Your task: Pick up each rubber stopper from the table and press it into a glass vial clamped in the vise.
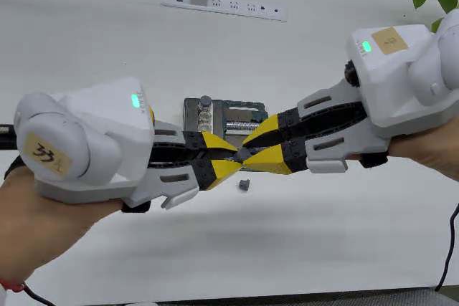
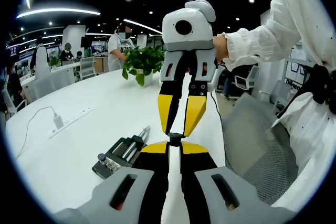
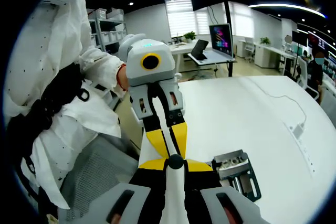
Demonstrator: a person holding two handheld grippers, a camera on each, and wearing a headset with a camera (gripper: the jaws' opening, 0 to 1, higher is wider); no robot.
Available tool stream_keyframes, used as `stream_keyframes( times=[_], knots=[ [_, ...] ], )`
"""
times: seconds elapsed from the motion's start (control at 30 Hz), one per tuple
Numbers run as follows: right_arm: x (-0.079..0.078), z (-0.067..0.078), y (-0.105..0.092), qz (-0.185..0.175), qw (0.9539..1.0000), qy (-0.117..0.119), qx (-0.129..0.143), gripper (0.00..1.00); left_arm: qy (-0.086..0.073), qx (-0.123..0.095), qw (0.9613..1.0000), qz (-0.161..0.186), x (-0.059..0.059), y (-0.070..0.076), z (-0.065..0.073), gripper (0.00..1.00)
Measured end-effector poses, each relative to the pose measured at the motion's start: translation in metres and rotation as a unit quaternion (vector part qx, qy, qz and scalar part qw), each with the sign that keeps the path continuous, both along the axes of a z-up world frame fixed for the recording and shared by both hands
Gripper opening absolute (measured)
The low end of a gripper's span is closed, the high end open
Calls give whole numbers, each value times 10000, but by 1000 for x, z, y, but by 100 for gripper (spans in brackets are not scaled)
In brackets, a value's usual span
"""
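Both pinched narrow, the left claw (image 1: 235,155) and right claw (image 1: 250,153) meet tip to tip, gripping one rubber stopper (image 1: 243,154)

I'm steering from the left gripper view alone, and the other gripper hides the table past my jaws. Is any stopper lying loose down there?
Observer: Yes. Head view: besides the small dark rubber stopper that the left gripper and right gripper both pinch, a small grey rubber stopper lies on the white table, just nearer the person than the tips.
Operator: The vise is tiny for me. Is its vial plugged?
Observer: Head view: a grey stopper sits on the mouth of the clear glass vial, upright at the left end of the grey metal vise; how deep, I cannot tell.
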State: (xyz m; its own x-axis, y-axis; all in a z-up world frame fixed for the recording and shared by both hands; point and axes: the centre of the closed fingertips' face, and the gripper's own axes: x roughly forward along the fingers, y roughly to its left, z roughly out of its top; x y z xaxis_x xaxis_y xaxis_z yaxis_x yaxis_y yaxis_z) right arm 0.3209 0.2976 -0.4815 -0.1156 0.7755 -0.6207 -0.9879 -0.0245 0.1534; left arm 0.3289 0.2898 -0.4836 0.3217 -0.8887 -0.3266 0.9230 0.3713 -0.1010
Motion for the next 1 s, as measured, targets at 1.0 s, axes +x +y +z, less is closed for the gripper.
stream_keyframes(
  times=[1.0],
  knots=[
    [0, -4, -1, 8, 9999, 10, -101, 6, -20, 30, 10000, -56, -2, 0, -3, 4]
  ],
)
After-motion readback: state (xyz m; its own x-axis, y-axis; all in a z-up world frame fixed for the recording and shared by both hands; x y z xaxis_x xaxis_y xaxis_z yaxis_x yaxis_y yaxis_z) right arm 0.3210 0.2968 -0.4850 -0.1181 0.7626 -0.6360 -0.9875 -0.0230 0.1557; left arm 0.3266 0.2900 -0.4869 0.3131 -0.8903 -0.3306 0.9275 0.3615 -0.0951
